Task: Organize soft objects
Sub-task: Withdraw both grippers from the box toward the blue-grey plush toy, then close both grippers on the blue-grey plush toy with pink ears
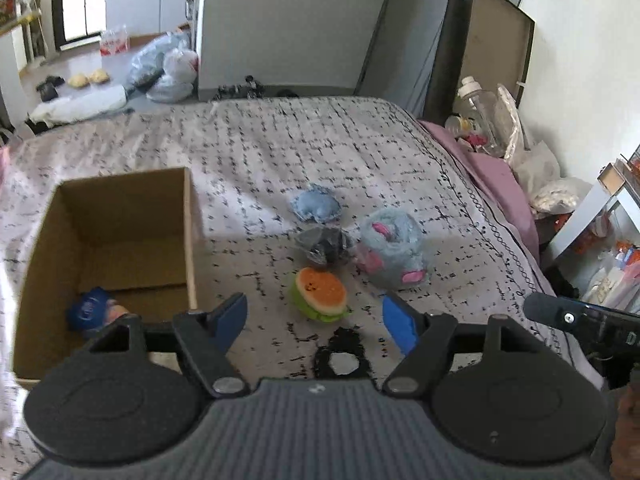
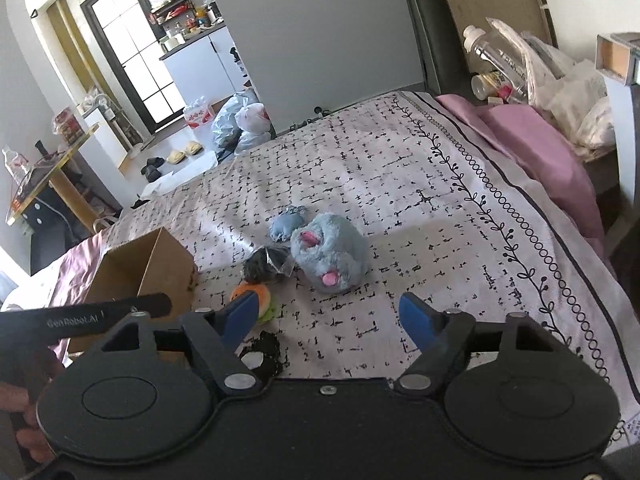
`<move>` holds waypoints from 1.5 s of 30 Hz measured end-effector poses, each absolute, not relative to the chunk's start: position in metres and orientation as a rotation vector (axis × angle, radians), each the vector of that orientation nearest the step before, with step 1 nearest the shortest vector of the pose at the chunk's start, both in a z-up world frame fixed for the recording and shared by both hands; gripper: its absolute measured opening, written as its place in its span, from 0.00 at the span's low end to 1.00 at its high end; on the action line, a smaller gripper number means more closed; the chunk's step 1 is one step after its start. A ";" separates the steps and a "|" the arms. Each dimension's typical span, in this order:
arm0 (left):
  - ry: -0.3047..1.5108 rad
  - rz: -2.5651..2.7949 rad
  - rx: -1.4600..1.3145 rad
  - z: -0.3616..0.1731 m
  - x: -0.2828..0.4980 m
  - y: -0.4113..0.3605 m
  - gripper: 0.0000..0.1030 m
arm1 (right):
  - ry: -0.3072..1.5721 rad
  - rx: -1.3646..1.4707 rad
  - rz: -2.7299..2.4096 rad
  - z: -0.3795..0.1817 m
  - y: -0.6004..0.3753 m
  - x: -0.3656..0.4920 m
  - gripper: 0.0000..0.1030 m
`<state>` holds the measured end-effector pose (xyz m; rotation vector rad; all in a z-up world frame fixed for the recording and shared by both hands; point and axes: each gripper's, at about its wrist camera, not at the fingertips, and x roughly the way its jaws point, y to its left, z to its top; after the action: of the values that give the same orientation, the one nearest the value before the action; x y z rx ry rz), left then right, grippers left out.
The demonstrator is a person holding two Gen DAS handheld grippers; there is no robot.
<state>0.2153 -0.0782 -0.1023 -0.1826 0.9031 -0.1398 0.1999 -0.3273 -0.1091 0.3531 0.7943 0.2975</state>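
Tilting down over the bed (image 1: 360, 148), the left gripper (image 1: 314, 318) has its fingers (image 1: 232, 314) parted with nothing between them; the burger toy (image 1: 320, 294) lies just beyond, and the cardboard box (image 1: 190, 236) holding a blue toy (image 1: 90, 310) is to the left.

From the right wrist, the right gripper (image 2: 330, 318) angles down likewise, fingers (image 2: 416, 320) apart and empty, near the furry blue plush (image 2: 328, 254).

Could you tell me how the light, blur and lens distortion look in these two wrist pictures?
Left wrist view: daylight, soft shadow beside the cardboard box; the bed bulges under the fisheye, and the burger toy is slightly soft. Right wrist view: the window is blown out white, straight wall edges curve, and the grey plush is fairly sharp.
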 end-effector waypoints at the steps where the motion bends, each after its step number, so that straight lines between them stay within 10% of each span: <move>1: 0.914 -0.152 -0.199 -0.104 0.219 -0.079 0.70 | 0.796 0.361 0.297 -0.111 -0.328 0.204 0.70; 26: 0.970 -0.192 -0.395 -0.139 0.318 -0.106 0.33 | 0.868 0.453 0.333 -0.154 -0.325 0.298 0.47; 45: 1.069 -0.225 -0.428 -0.179 0.365 -0.124 0.25 | 1.017 0.496 0.385 -0.199 -0.310 0.345 0.37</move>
<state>0.3646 -0.1245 -0.1792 -0.4283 1.0692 -0.2247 0.3445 -0.3103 -0.1987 0.4962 1.0173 0.3846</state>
